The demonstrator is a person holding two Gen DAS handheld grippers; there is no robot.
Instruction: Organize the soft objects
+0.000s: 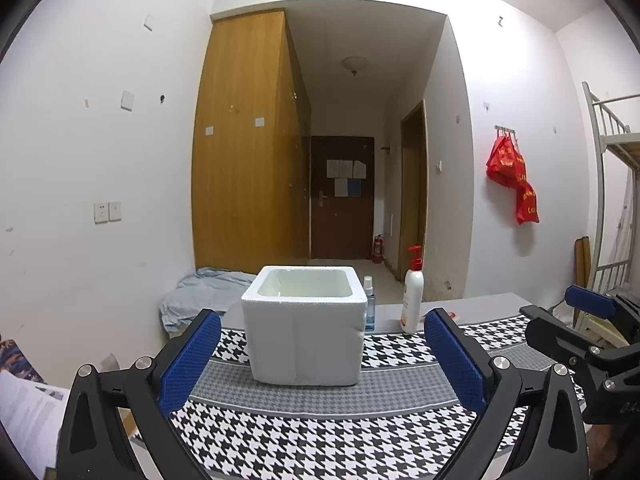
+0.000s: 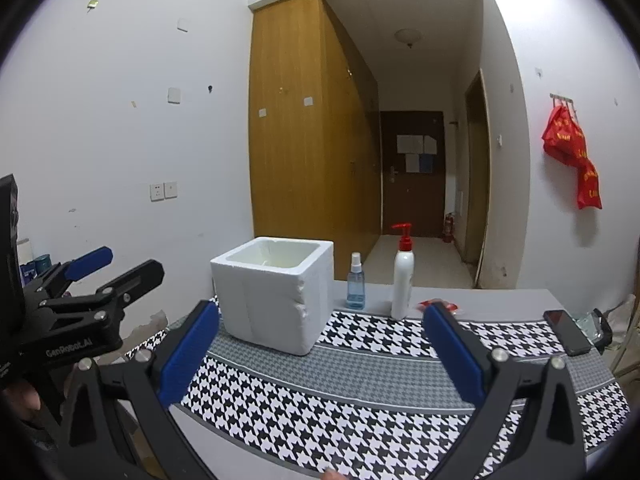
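Both the left tongs (image 1: pixel 322 354) and right tongs (image 2: pixel 320 350) gape wide and empty before the open white square foam box (image 1: pixel 304 326), so the step looks like fetching a soft object, none visible on the houndstooth-clothed desk (image 2: pixel 360 392).

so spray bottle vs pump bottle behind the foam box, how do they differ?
The spray bottle is short, clear blue, with a white spray head. The pump bottle is taller, opaque white, with a red pump top. The spray bottle stands nearer the foam box; the pump bottle is further right. Both stand upright on the table, apart from each other.
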